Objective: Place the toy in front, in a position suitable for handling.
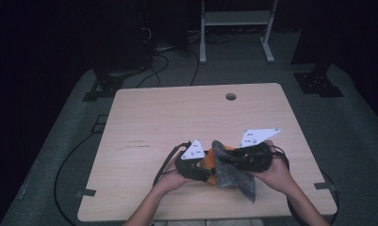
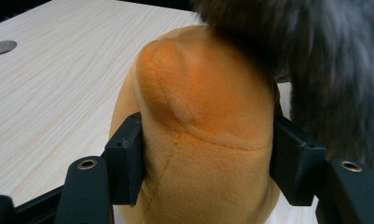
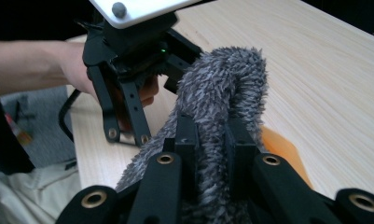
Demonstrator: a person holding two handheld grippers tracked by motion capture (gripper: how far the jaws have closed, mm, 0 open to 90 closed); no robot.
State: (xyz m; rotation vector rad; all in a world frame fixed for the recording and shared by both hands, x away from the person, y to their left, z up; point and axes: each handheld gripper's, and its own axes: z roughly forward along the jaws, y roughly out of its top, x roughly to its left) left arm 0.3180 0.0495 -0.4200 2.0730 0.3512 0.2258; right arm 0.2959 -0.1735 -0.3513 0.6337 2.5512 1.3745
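Observation:
An orange plush toy (image 1: 206, 163) sits near the table's front edge, and my left gripper (image 1: 208, 170) is shut on it. In the left gripper view, both black pads (image 2: 125, 158) press into the plush toy's (image 2: 208, 126) sides. A grey fuzzy cloth (image 1: 234, 176) lies draped over the toy's right side. My right gripper (image 1: 223, 158) is shut on the cloth. In the right gripper view, the jaws pinch a raised fold of the cloth (image 3: 222, 79), with a bit of the orange toy (image 3: 280, 149) beneath. The left gripper (image 3: 128, 135) is close behind that fold.
The light wooden table (image 1: 177, 117) has a round cable hole (image 1: 230, 96) near its far edge. Cables trail off the table's left front onto the grey floor. A white metal frame (image 1: 236, 21) stands beyond the table.

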